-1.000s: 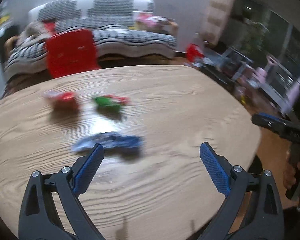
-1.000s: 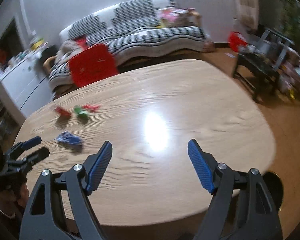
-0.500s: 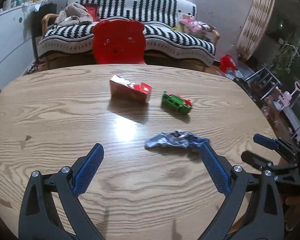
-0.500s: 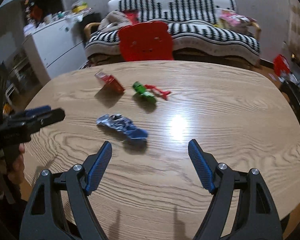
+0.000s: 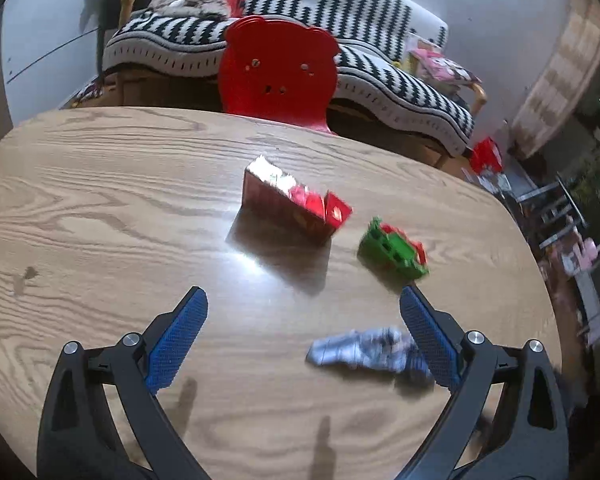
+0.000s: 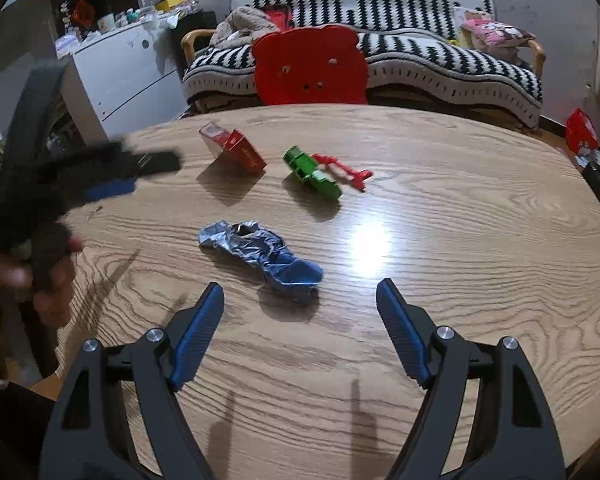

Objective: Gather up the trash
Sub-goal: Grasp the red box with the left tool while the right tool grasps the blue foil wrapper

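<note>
Hovering right gripper [image 6: 300,312] wide and empty; you're needing to straddle the crumpled blue wrapper [image 6: 260,254] before closing.

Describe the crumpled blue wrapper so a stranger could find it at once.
Start at the oval wooden table in front of the striped sofa. Three bits of litter lie on it; the crumpled blue wrapper is the nearest, just ahead of the open right gripper. Unlike the stiff red carton and the green package behind it, it is flat, silvery-blue crinkled foil.
</note>
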